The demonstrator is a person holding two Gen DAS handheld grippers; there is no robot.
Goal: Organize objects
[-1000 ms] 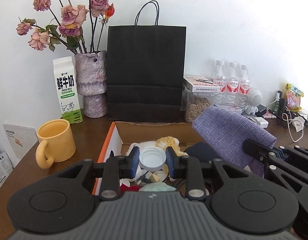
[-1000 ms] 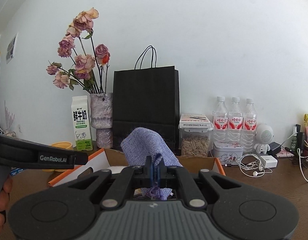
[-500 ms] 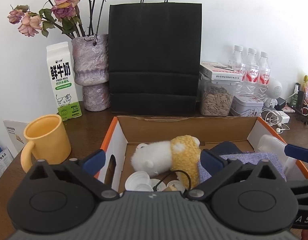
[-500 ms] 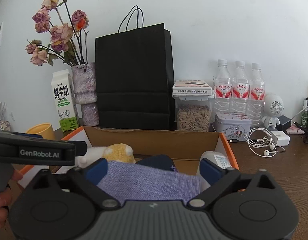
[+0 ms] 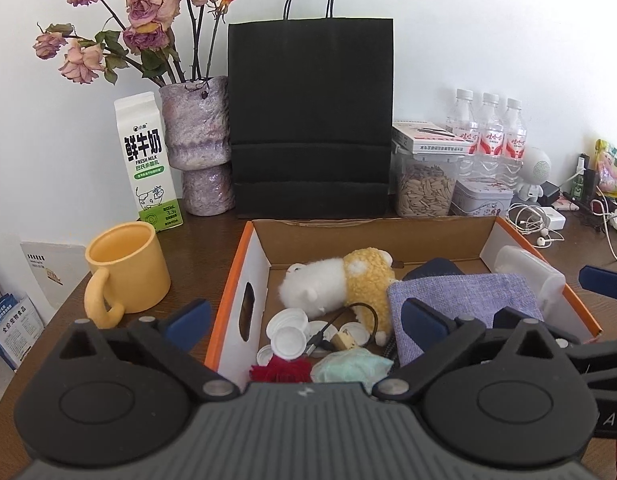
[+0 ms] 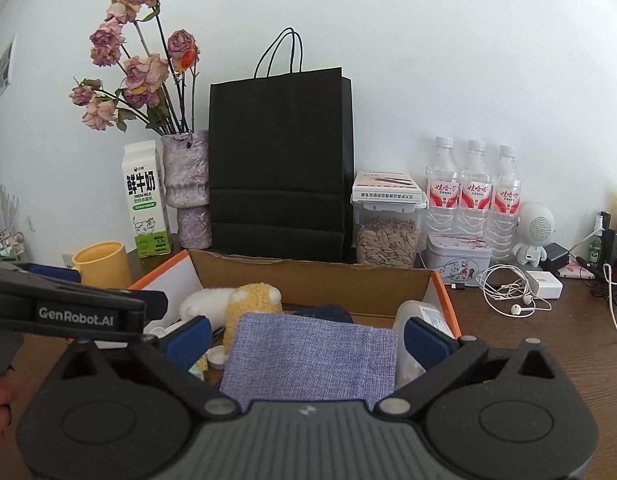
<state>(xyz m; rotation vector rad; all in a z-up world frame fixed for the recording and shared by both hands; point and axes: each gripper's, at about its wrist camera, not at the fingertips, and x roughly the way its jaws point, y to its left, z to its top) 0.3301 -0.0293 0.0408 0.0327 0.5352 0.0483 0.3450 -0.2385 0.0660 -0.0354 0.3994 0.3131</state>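
An open cardboard box [image 5: 372,236] [image 6: 308,276] with orange edges sits in front of me. Inside lie a white and yellow plush toy [image 5: 336,280] [image 6: 248,300], several white lids [image 5: 288,328], a small cable [image 5: 360,312], a red tuft [image 5: 284,370], a pale green mask [image 5: 352,364], a clear plastic container [image 5: 528,268] [image 6: 420,316] and a purple cloth [image 5: 464,300] [image 6: 312,360] lying flat. My left gripper [image 5: 304,322] stands open over the lids, holding nothing. My right gripper [image 6: 306,338] stands open over the purple cloth, its pads apart from it.
Behind the box stand a black paper bag [image 5: 312,120], a vase of dried roses [image 5: 198,144], a milk carton [image 5: 146,160], a seed jar [image 5: 426,188], a tin [image 5: 482,200] and three water bottles [image 5: 484,136]. A yellow mug [image 5: 124,272] stands left; earphones and chargers [image 6: 516,288] lie right.
Both grippers opened wide. The left one let go of a white lid, now in the box. The right one released the purple cloth, which now lies flat in the box.
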